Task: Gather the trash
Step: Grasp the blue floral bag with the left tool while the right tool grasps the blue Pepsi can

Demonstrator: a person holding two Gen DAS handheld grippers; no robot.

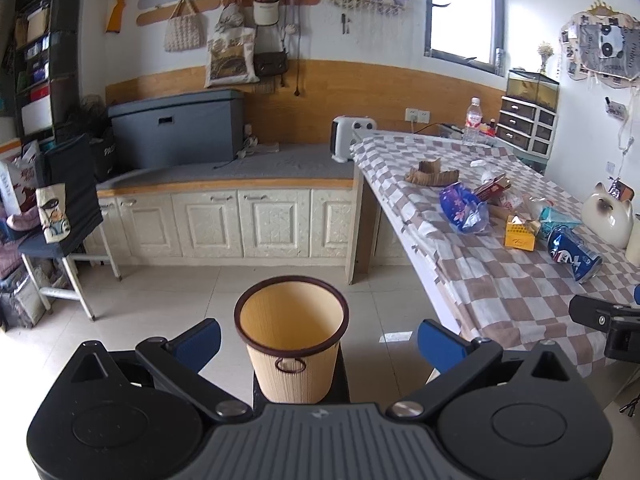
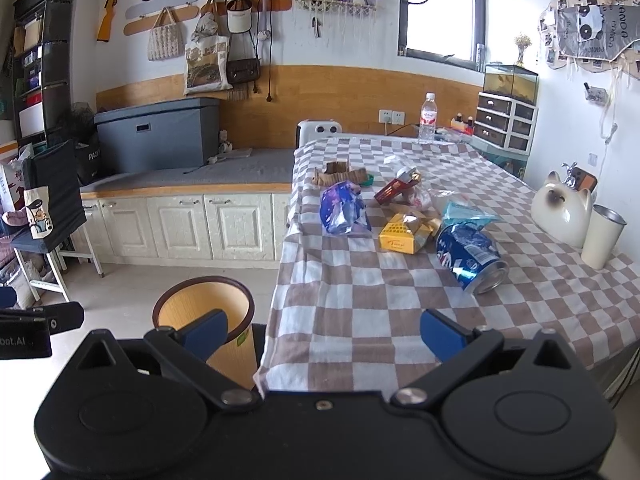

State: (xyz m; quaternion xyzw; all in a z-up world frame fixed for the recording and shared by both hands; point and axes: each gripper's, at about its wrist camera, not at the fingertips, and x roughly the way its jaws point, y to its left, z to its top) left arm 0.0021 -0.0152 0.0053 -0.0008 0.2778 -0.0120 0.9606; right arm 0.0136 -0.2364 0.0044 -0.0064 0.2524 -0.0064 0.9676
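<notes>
Showing left tongs (image 1: pixel 319 342) spread wide, blue rubbery fingers (image 1: pixel 199 342) bracketing nothing, directly above a round ribbed tan wastebasket (image 1: pixel 291 344) with dark brown rim on glossy tiled floor. Right tongs (image 2: pixel 323 334) likewise wide and empty, hovering over the near edge of a soft brown-and-white checked tablecloth (image 2: pixel 360 300). Ahead of right tongs: dented cylindrical blue can (image 2: pixel 472 258) lying on its side; boxy yellow carton (image 2: pixel 404 234) just left of can; crinkled glossy blue wrapper (image 2: pixel 342 208) farther left; red carton (image 2: pixel 394 190) and torn corrugated cardboard (image 2: pixel 340 174) beyond. Smooth ceramic cat (image 2: pixel 562 210) and cylindrical cream tumbler (image 2: pixel 602 236) far right.
</notes>
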